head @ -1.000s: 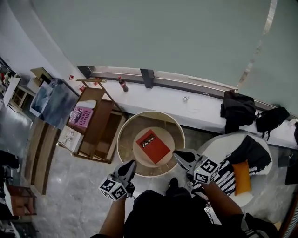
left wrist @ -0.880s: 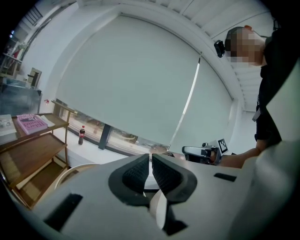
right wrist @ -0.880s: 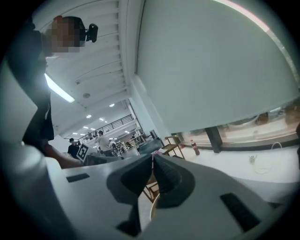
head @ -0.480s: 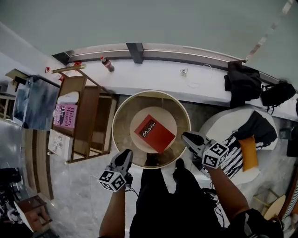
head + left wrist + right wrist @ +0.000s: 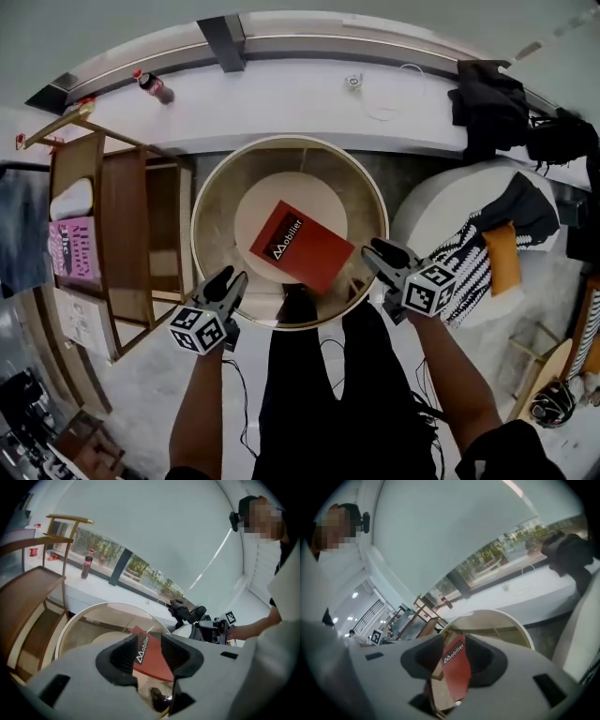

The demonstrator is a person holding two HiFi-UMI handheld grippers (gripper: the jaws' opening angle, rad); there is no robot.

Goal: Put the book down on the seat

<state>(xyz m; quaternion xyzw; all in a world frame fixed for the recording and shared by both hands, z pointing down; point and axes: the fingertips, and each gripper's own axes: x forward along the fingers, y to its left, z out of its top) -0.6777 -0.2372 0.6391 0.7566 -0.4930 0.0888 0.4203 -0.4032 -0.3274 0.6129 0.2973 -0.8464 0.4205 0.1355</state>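
You had a red book (image 5: 302, 246) with white lettering on the cream seat (image 5: 262, 202). Right of the seat, an orange cushion (image 5: 504, 258) lay on a black-and-white zigzag throw (image 5: 466, 272). Left of the seat, a brown shelf (image 5: 122, 234) held a pink book (image 5: 71, 246). Beyond the seat, a dark, red-labelled bottle (image 5: 153, 87) stood on a white ledge (image 5: 281, 94).

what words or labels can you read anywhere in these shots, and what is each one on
"Mobilier": white print, with a small logo as its first letter, on the red book lying on the round seat.
Pink cover on the wooden shelf: dark print, too blurred to read.
Bottle on the ledge: label too small to read.
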